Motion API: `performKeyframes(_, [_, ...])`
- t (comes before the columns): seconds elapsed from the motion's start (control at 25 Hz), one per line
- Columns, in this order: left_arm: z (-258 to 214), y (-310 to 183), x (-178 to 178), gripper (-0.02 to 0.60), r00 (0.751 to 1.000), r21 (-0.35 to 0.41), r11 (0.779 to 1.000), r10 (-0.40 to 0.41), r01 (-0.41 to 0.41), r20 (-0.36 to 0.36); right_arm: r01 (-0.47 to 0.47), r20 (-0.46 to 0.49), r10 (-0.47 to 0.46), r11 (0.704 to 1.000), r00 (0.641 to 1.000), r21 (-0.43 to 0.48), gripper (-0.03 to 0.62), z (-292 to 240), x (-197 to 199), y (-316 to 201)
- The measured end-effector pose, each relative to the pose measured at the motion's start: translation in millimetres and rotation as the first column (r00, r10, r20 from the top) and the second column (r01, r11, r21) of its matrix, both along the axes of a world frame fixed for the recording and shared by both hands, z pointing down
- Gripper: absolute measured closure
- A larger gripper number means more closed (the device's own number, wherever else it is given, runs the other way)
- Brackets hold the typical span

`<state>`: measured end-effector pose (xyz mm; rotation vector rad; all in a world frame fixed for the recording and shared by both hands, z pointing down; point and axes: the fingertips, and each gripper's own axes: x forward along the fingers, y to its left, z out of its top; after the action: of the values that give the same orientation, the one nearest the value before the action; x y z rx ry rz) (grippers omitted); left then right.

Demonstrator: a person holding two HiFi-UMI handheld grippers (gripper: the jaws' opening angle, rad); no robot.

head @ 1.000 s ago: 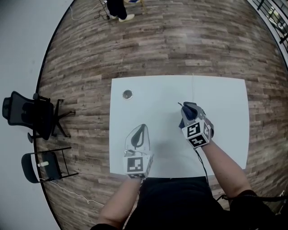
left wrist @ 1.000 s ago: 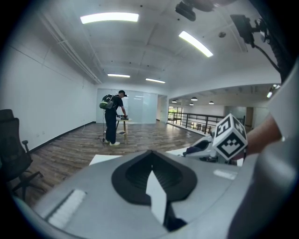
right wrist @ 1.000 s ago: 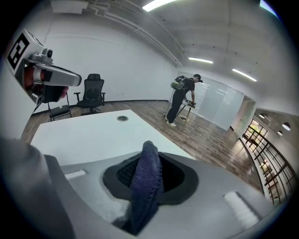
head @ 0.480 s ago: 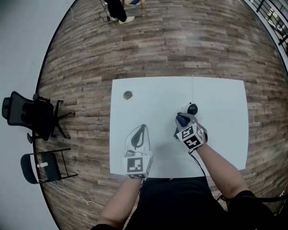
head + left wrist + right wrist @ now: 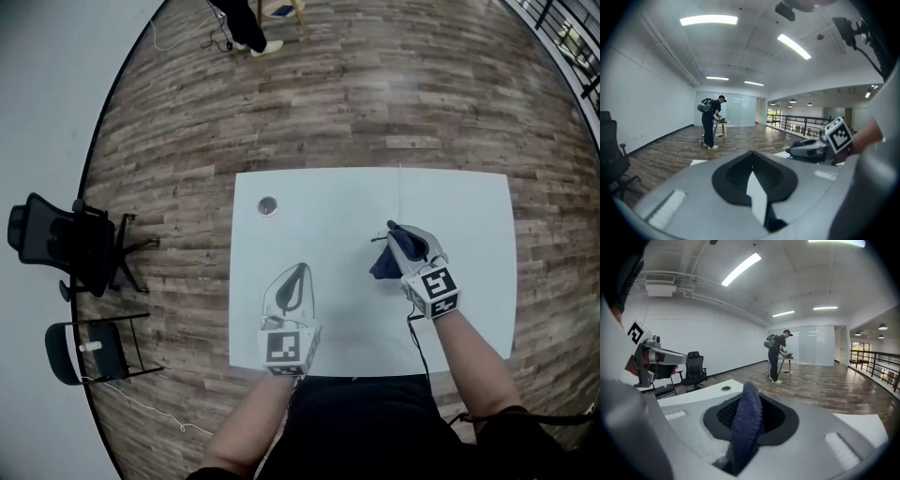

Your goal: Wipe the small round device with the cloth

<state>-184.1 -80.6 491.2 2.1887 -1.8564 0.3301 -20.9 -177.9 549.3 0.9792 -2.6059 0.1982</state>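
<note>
Dark blue cloth [image 5: 383, 265] hangs from the right gripper [image 5: 395, 232] in the head view, over the far, right-of-centre part of the white table [image 5: 328, 202]. The left gripper [image 5: 301, 269] sits near the front edge, well apart, tips together, nothing in it. Can't make out the small round device here. A thin cable [image 5: 400, 190] runs from the far edge straight to the right gripper's tip, so the device is probably hidden under those fingers, and the right hand is by far the nearer. The round grey inset [image 5: 268, 205] at far left looks like part of the table, not the target. Left gripper view: jaws meet at the tip, only a sliver of white showing through, empty; the right gripper is off to its right. Right gripper view: jaws pinch the cloth, which fills the slot from tip to base. No device in sight, so it likely lies below the jaws' line and the wipe goes downward.
</note>
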Motion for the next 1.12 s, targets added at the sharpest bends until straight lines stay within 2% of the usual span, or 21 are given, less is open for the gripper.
performKeyframes(0.24, [-0.3, 3.2, 1.9, 0.575, 0.998, -0.009, 1.000, 0.017, -0.016, 0.062, -0.021, -0.054, 0.021, 1.000, 0.998, -0.010, 0.525, 24.5, 7.4, -20.9])
performKeyframes(0.48, [1.9, 1.0, 8.1, 0.575, 0.997, -0.036, 0.998, 0.046, -0.044, 0.062, -0.126, 0.025, 0.130, 0.986, 0.991, -0.110, 0.525, 43.5, 34.6, -23.3])
performKeyframes(0.72, [2.8, -2.8, 28.1, 0.575, 0.989, -0.022, 0.992, 0.126, -0.125, 0.078, -0.129, 0.035, 0.132, 0.988, 0.991, -0.079, 0.525, 45.2, 39.5, -12.1])
performKeyframes(1.12, [1.4, -5.3, 34.6, 0.575, 0.981, -0.025, 0.984, 0.177, -0.175, 0.082, -0.165, 0.143, 0.186, 0.976, 0.972, -0.145, 0.525, 59.4, 46.8, 4.1])
